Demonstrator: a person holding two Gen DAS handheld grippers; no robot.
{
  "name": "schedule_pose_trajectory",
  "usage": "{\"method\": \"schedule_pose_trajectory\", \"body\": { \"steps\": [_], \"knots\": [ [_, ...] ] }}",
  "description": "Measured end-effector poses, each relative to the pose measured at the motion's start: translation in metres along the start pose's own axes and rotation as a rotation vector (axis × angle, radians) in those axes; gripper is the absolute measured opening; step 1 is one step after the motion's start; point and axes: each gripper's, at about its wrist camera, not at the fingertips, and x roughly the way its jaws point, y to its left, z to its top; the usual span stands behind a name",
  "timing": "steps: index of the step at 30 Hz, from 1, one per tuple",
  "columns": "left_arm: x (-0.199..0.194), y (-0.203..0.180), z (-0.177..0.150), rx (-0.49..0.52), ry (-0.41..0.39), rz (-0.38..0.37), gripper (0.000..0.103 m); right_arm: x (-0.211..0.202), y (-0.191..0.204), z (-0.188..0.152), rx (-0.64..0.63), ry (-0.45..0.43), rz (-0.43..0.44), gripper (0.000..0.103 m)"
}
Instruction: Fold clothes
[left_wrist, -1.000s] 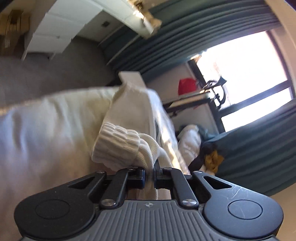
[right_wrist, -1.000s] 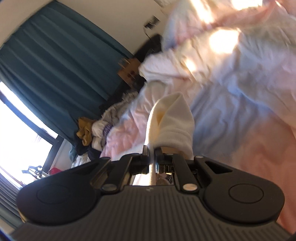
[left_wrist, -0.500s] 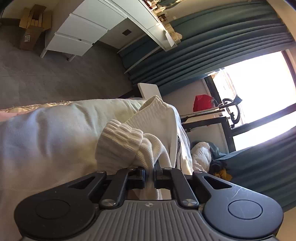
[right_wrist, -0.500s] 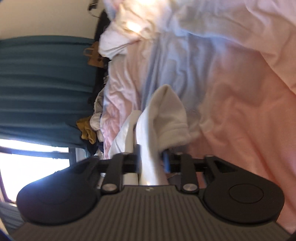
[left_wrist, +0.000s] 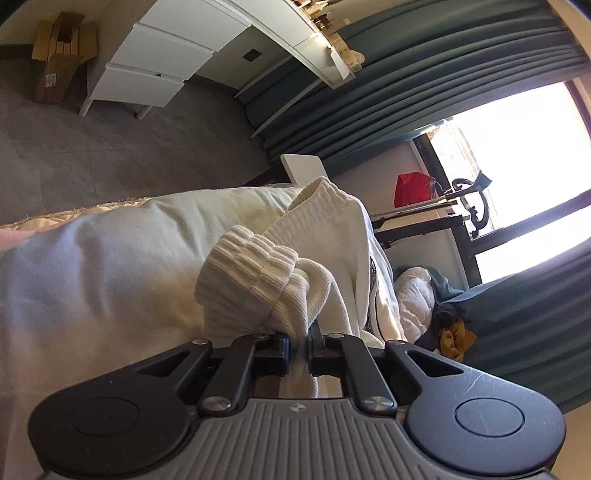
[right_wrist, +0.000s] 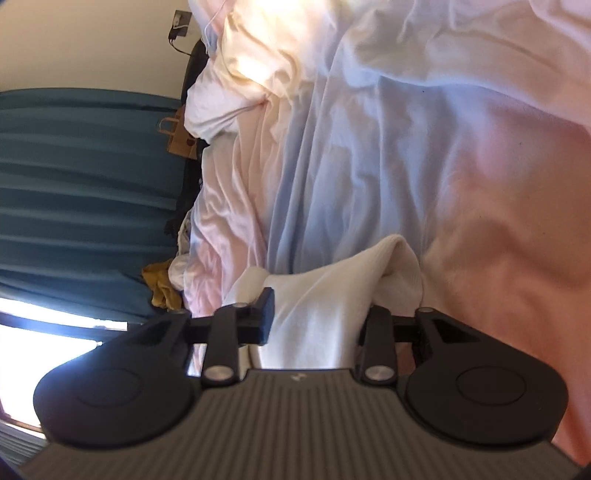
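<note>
The left gripper pinches a cream ribbed-knit garment, bunched over the pale crumpled bedsheet. The right gripper stands spread (its 2 jaws have just been closing), white knit fabric lying between them on the bed.

Sock on bed, drawers behind, clothes pile right
</note>
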Motion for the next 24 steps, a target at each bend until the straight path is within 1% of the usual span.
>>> {"method": "schedule_pose_trajectory", "body": {
  "steps": [2,3,6,8,10,12,13,14,16,17,19,20,22,24],
  "knots": [
    [0.000,-0.001,-0.001,0.007,-0.001,-0.004,0.009,-0.002,0.007,-0.002,-0.034,-0.027,-0.007,0.021],
    [0.000,-0.002,0.000,0.005,0.000,-0.010,0.009,-0.003,0.010,-0.002,-0.035,-0.040,0.005,0.018],
    [-0.002,-0.001,0.002,-0.008,-0.004,-0.044,0.009,-0.006,0.022,-0.001,-0.015,-0.052,0.075,0.011],
    [-0.003,-0.002,0.003,-0.014,-0.006,-0.060,0.009,-0.005,0.041,0.003,-0.038,-0.038,0.105,0.010],
    [-0.006,-0.004,0.004,-0.016,-0.005,-0.081,0.009,0.000,0.071,0.010,-0.100,0.012,0.153,0.010],
    [-0.008,-0.004,0.003,-0.027,-0.004,-0.113,0.009,0.000,0.105,0.016,-0.194,0.067,0.246,0.010],
    [-0.010,-0.004,0.002,-0.034,0.002,-0.133,0.009,-0.007,0.122,0.018,-0.260,0.059,0.288,0.010],
    [-0.011,-0.003,0.002,-0.036,0.004,-0.135,0.009,-0.014,0.133,0.019,-0.316,0.049,0.330,0.010],
    [-0.014,-0.002,0.003,-0.037,0.008,-0.136,0.009,-0.032,0.138,0.023,-0.393,0.023,0.414,0.010],
    [-0.016,-0.001,0.003,-0.038,0.010,-0.136,0.009,-0.039,0.135,0.026,-0.422,0.014,0.422,0.010],
    [-0.018,0.002,0.003,-0.052,0.020,-0.129,0.009,-0.050,0.110,0.036,-0.451,0.008,0.338,0.010],
    [-0.018,0.003,0.003,-0.058,0.026,-0.115,0.009,-0.054,0.094,0.042,-0.444,0.017,0.282,0.010],
    [-0.020,0.005,0.003,-0.055,0.034,-0.076,0.009,-0.055,0.051,0.055,-0.384,0.082,0.106,0.010],
    [-0.022,0.003,0.002,-0.026,0.034,-0.045,0.009,-0.054,0.012,0.061,-0.368,0.152,-0.051,0.010]
  ]
}}
